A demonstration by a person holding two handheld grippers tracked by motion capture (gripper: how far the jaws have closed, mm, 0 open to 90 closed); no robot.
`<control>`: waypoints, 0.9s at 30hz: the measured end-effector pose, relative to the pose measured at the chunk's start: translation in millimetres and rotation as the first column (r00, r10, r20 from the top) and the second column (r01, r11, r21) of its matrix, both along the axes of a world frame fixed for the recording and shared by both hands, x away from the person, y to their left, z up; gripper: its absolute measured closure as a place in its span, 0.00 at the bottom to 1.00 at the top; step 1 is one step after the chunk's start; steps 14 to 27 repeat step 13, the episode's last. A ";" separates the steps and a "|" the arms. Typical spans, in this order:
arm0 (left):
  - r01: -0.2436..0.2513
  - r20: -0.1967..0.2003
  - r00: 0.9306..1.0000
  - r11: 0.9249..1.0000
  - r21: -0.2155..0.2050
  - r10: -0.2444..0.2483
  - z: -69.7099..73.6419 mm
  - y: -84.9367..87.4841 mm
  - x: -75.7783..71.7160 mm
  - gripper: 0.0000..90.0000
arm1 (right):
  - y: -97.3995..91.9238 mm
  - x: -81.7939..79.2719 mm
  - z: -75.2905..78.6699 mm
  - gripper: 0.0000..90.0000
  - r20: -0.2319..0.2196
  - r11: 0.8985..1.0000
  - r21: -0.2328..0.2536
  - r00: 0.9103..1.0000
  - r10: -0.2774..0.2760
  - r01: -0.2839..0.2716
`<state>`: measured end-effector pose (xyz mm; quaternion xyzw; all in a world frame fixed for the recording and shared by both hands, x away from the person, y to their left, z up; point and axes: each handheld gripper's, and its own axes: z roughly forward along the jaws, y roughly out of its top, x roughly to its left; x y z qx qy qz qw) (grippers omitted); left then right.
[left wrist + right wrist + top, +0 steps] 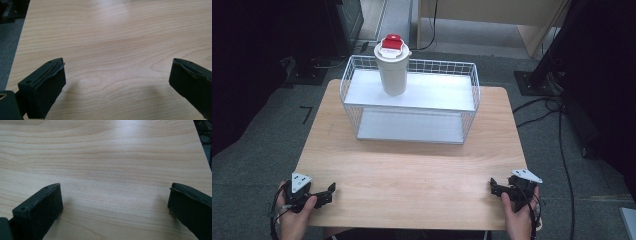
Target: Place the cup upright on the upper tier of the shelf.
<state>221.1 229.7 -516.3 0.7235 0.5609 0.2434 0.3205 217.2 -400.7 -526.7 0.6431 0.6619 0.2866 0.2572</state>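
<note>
The left tongs (331, 190) rest at the near left corner of the wooden surface (412, 170), held in a hand (294, 215), released with the jaws spread wide and nothing between them; in the left gripper view bare wood lies between the pads (47, 85), and the surface's left edge runs close beside them. Ahead, a broad stretch of wood lies open up to the white wire basket (357, 97) at the far middle. On its upper shelf, toward the left end, stands a white cup (393, 70) with a red lid, upright, well apart from both tongs. The right tongs (493, 187) sit at the near right corner, likewise released and holding nothing, the right edge close by.
</note>
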 end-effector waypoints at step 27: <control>0.002 -0.054 0.999 0.999 0.034 0.000 -3.5 -4.5 4.2 0.01 | 0.1 0.0 0.0 0.00 -0.001 1.000 0.001 1.000 0.000 0.000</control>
